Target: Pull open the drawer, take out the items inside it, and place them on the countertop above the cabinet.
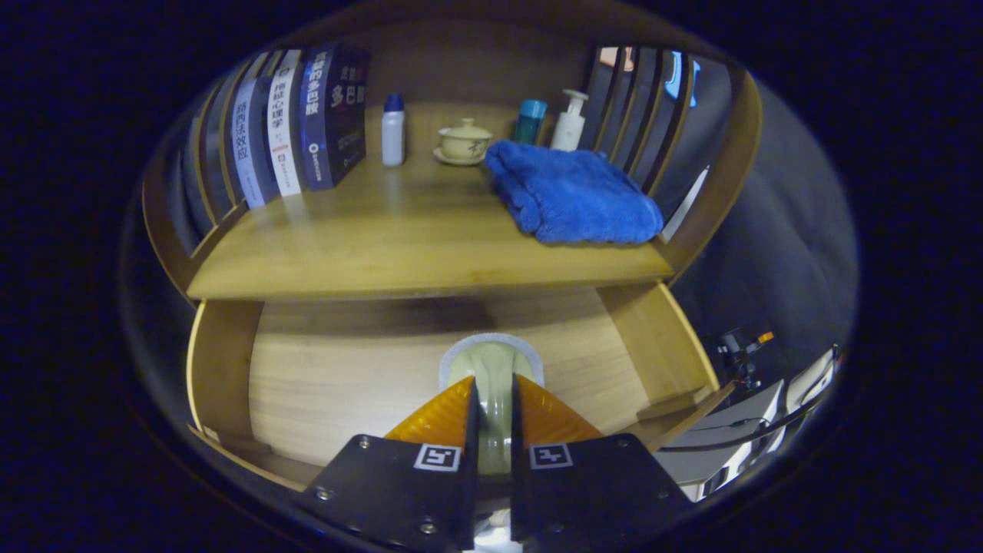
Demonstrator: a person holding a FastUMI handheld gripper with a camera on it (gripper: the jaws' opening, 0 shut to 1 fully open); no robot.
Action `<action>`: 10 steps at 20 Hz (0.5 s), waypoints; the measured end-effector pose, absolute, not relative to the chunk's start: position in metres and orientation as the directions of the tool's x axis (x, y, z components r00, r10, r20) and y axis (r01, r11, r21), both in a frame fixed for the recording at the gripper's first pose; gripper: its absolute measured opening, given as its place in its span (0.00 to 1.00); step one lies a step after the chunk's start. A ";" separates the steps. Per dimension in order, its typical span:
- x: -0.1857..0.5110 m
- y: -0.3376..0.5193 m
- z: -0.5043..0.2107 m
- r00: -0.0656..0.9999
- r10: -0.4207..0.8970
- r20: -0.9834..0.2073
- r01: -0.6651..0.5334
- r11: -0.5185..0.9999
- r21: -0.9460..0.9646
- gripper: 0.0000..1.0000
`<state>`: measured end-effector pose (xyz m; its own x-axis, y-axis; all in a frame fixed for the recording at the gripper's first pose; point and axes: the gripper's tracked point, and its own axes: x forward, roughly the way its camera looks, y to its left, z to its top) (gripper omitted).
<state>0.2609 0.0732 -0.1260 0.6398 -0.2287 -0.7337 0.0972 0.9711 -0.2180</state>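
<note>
nearest the lens, the gripper [492,399] is seen with its two fingers drawn close together and clamped on a pale green item [491,367] with a whitish rim, which is held between them over the open drawer [322,384]. what the item is cannot be made out (its lower part is hidden by the fingers). the drawer is pulled out below the countertop [369,253], and no other object can be seen on its visible wooden bottom, though the near part is covered by the gripper. on the countertop, going from left to right, a row of upright books [303,123] is leaned against the slatted side, then a small white bottle [392,130] with a blue cap, a lidded tea cup [464,141] on a saucer, a teal container [529,120], a white pump bottle [569,120], and a folded blue towel [572,196] laid toward the right. the opening step is judged done and the item is judged to be gripped; it is yet to be raised and set on the bare wood left of the towel.
</note>
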 end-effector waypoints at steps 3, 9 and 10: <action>0.269 0.076 -0.098 0.702 -0.229 -0.674 0.109 0.970 -0.216 0.18; 0.317 0.106 -0.070 0.781 -0.140 -0.608 0.054 0.986 -0.158 0.18; 0.331 0.115 -0.073 0.789 -0.114 -0.604 0.031 0.989 -0.145 0.18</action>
<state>0.3307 0.1149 -0.0732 0.7888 -0.1138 -0.6040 0.0314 0.9889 -0.1453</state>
